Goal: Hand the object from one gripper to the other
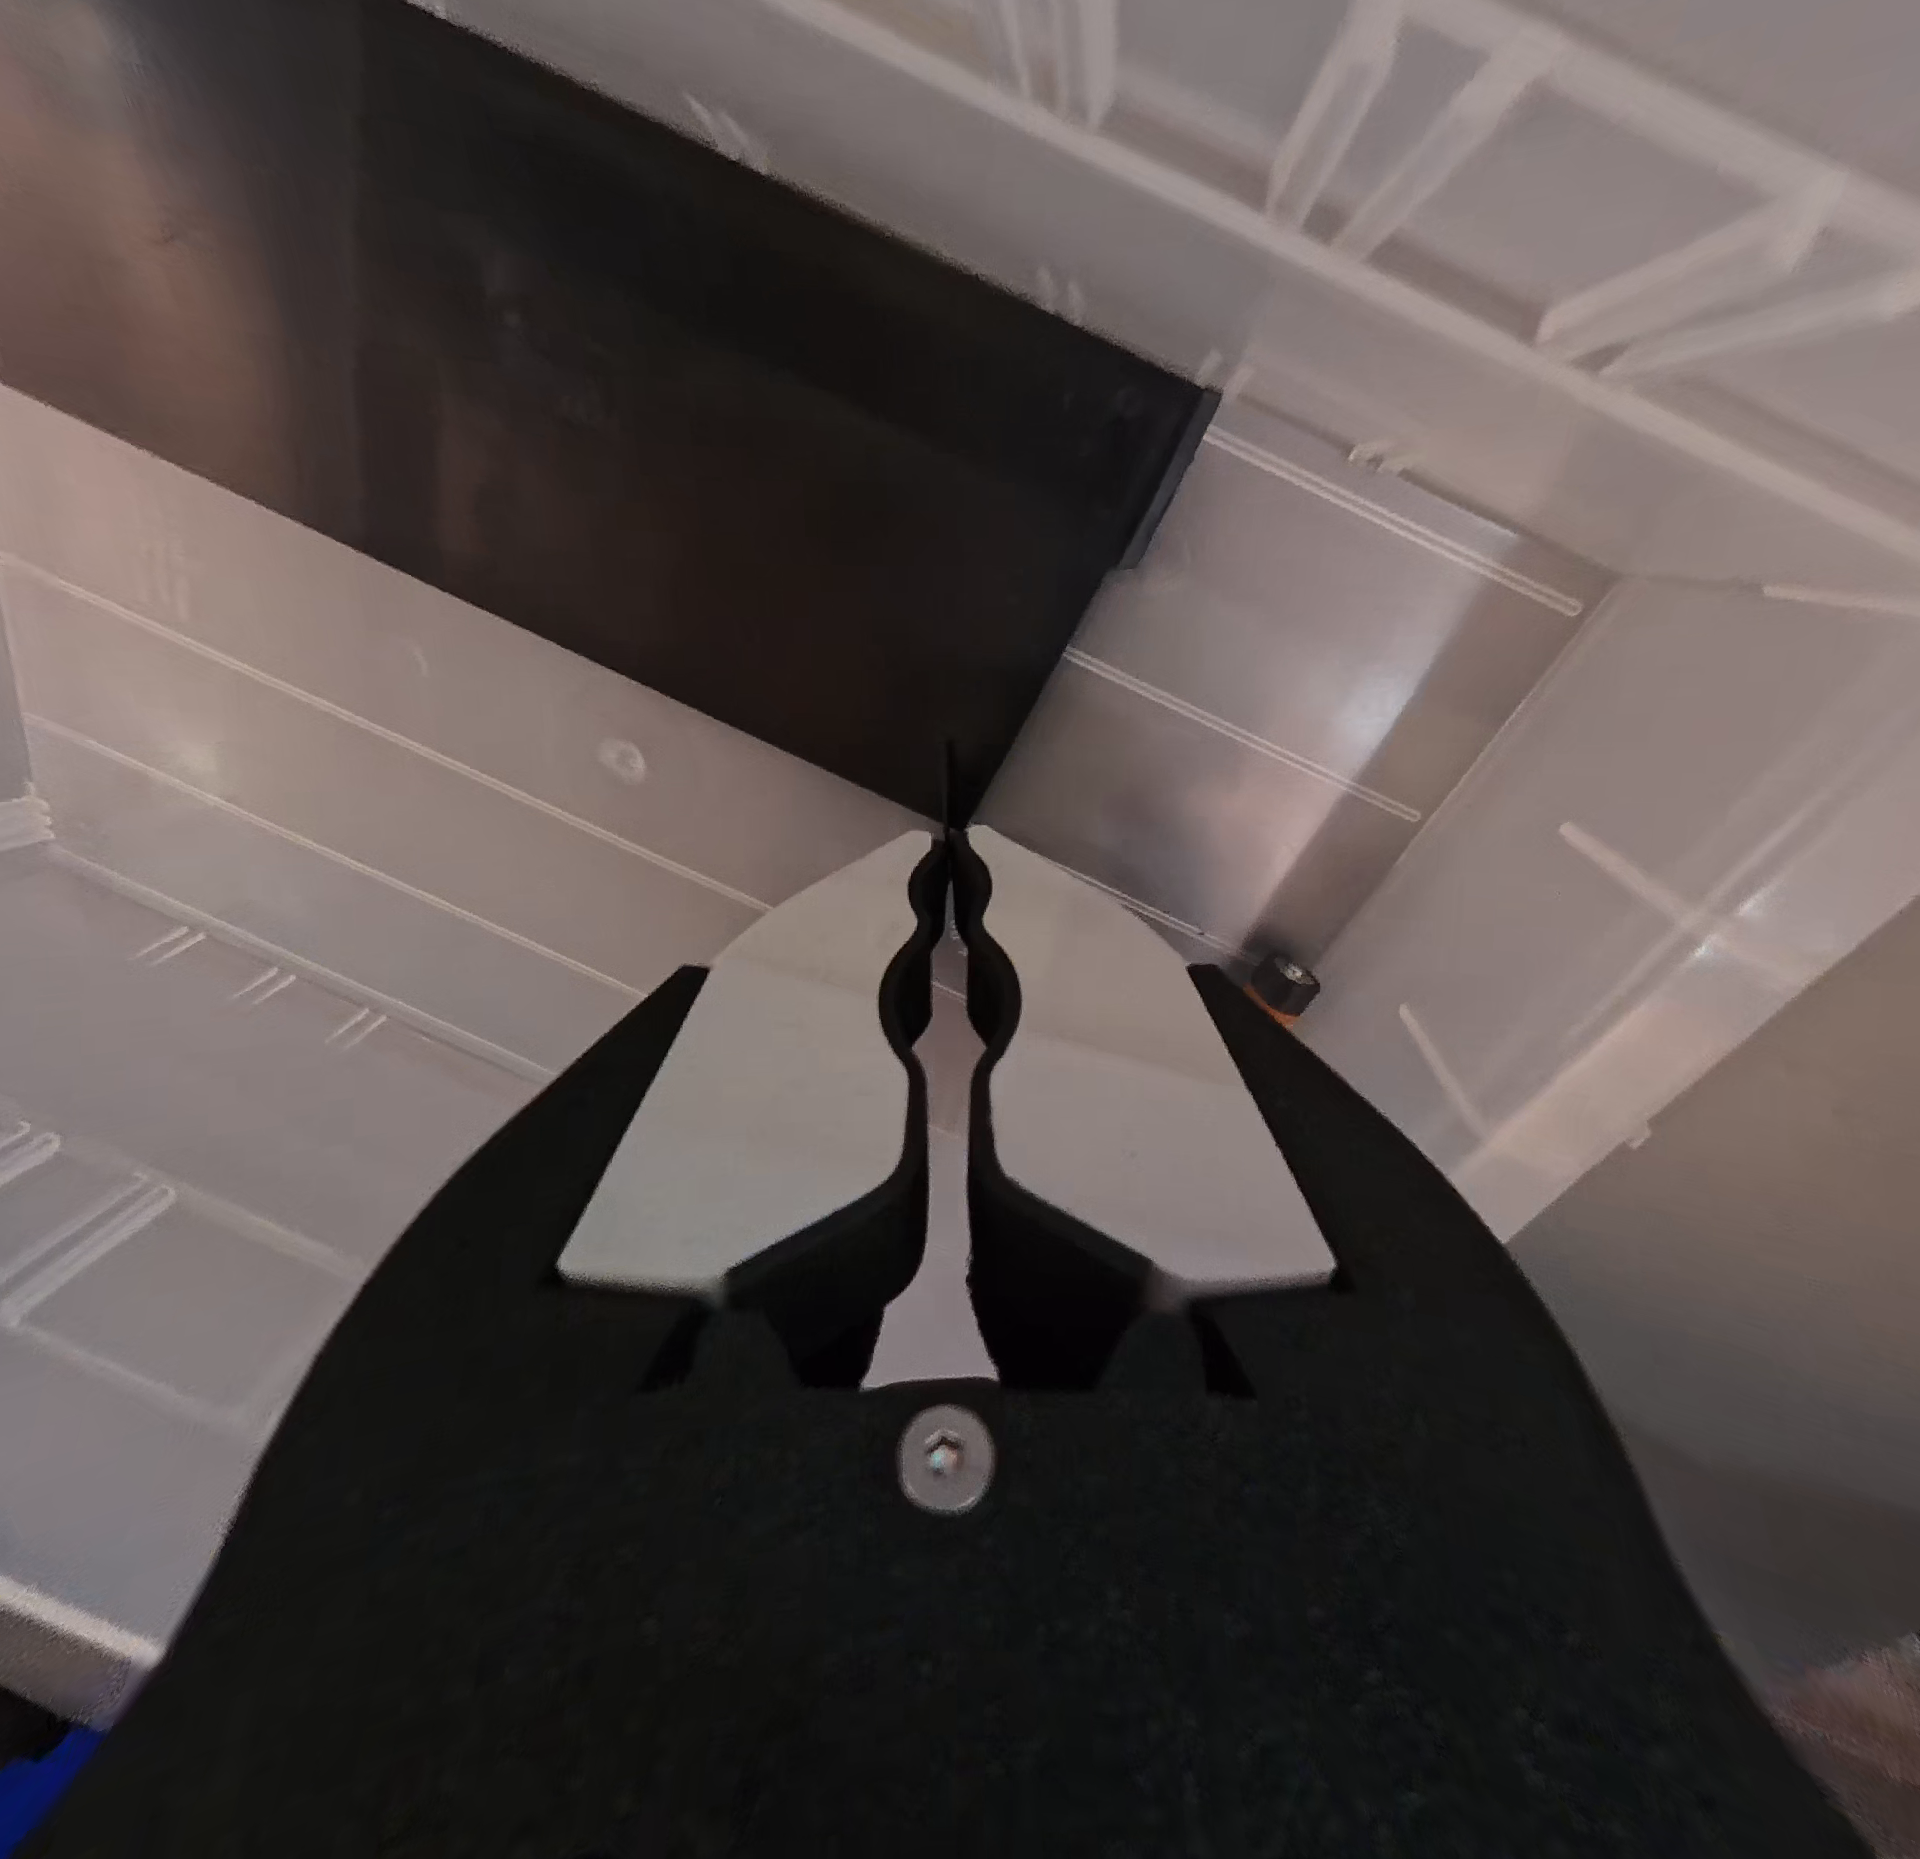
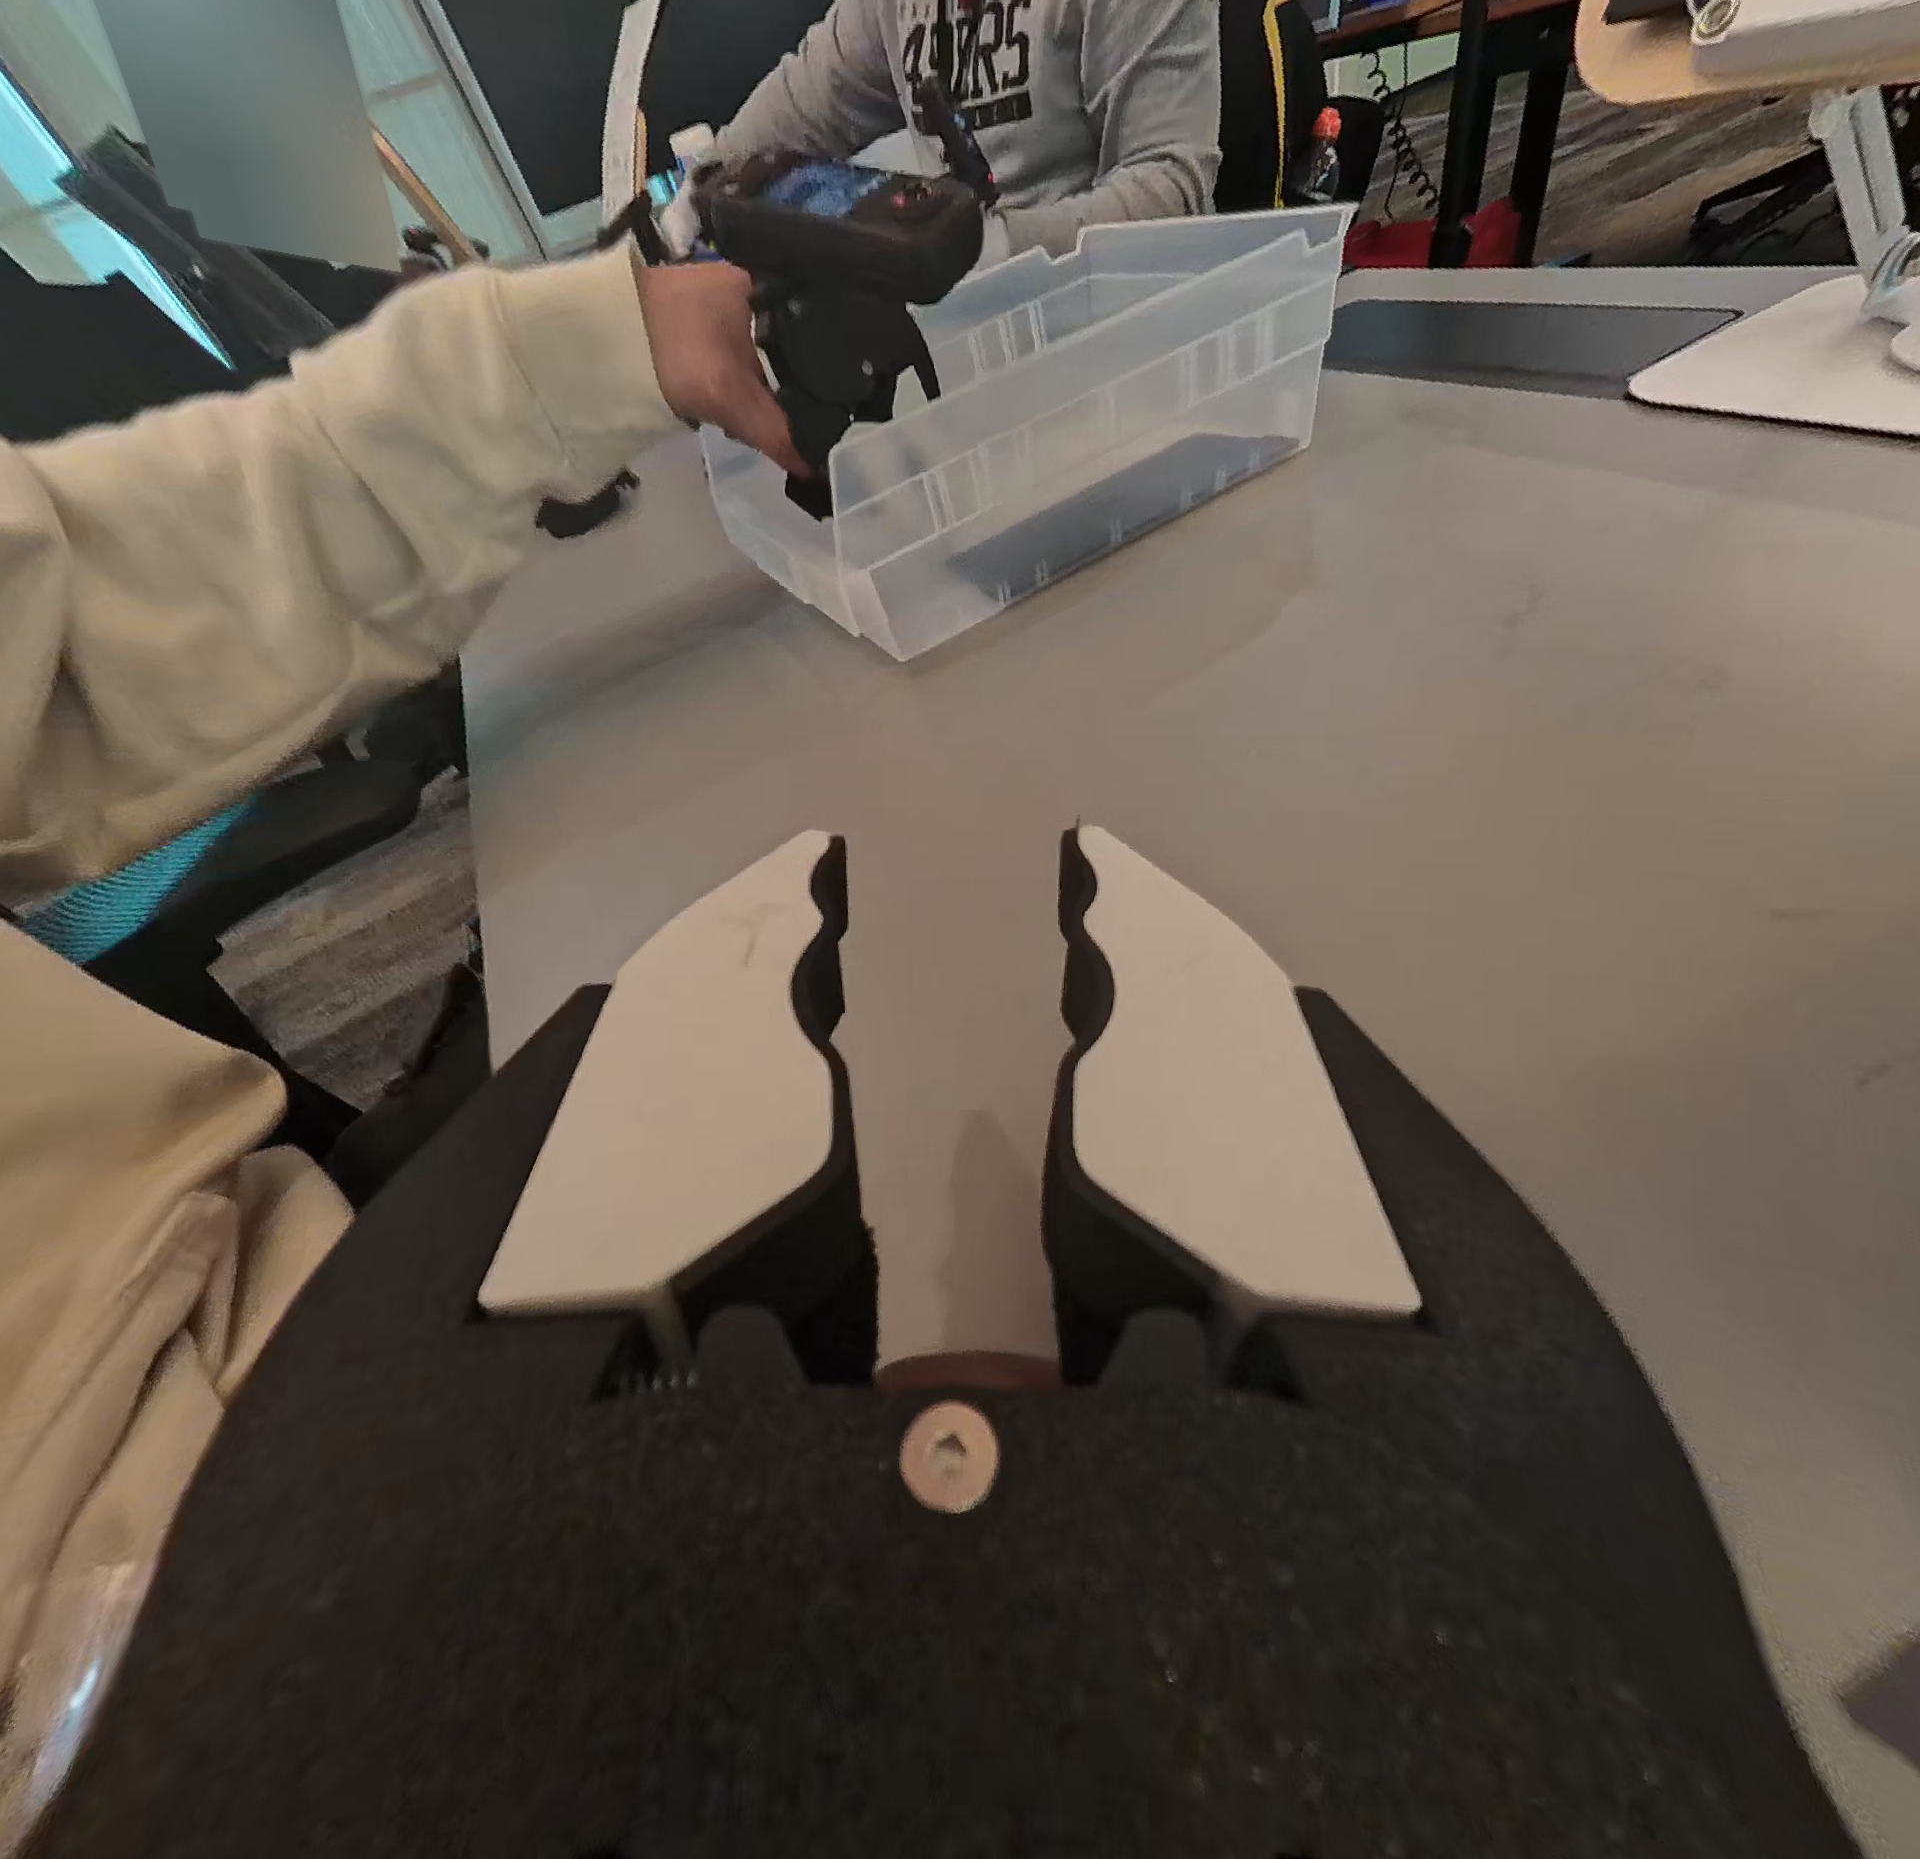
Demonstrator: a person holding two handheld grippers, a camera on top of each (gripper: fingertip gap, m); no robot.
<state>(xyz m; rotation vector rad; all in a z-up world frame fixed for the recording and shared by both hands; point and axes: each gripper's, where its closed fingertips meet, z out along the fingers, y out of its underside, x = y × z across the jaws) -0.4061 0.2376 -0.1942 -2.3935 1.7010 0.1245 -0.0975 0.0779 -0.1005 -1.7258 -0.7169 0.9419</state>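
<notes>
A thin black flat sheet (image 1: 665,459) lies in a clear plastic bin (image 1: 1455,375). My left gripper (image 1: 951,848) is down inside the bin, with its jaws closed on the sheet's near corner; a thin black edge sticks out past the tips. In the right wrist view, the left gripper (image 2: 816,479) is held by a hand in a cream sleeve and dips into the bin (image 2: 1049,438), where the dark sheet (image 2: 1122,516) shows through the wall. My right gripper (image 2: 951,853) is open and empty, low over the grey table (image 2: 1351,822), well short of the bin.
A small black cylinder (image 1: 1285,981) sits in the bin's corner. A person in a grey hoodie (image 2: 1039,74) sits behind the bin. A white stand base (image 2: 1797,365) is at the far right. Chairs (image 2: 260,843) stand off the table's left edge. Left tips to right tips: about 35 centimeters. My right tips are about 35 centimeters from the small black cylinder (image 1: 1285,981), my left tips only 6 centimeters.
</notes>
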